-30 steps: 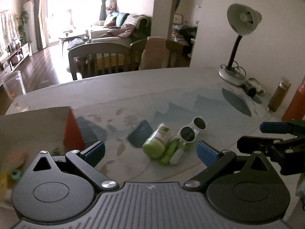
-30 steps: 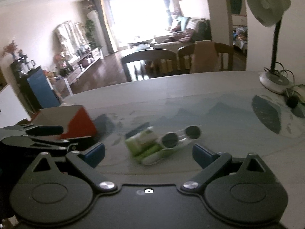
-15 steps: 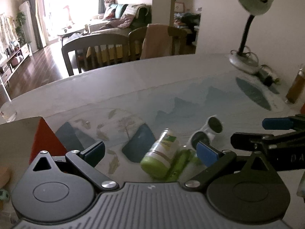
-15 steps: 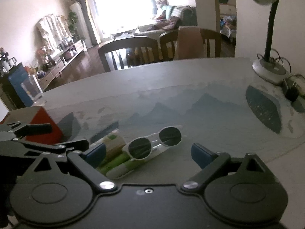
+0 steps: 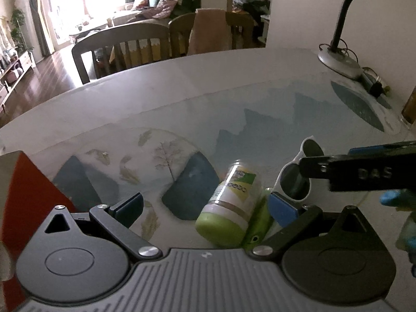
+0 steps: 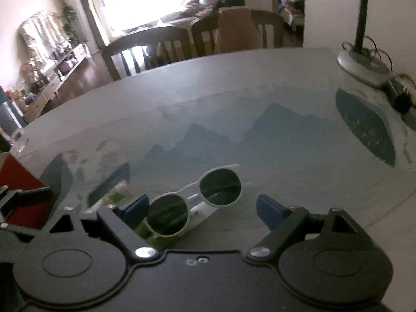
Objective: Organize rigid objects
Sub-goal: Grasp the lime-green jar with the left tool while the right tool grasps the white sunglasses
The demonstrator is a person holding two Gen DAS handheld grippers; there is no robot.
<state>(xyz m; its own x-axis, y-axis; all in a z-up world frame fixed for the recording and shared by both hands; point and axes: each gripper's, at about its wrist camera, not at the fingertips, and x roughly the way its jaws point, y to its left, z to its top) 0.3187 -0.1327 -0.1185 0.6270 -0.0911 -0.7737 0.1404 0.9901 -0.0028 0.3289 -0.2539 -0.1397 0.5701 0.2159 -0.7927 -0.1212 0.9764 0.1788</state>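
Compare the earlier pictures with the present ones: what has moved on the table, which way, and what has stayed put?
Both grippers have come down and closer to the cluster. The right gripper now frames the white sunglasses, its jaws just closing a little but not yet touching them. The left gripper is open around the green-capped bottle. Nothing is held. Sunglasses, bottle, green tube and red box lie where they were.

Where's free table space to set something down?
Free: the wide stretch of table between the sunglasses and the chairs, and right of the sunglasses toward the lamp base. Crowded: green-capped bottle beside the sunglasses; red box at left.
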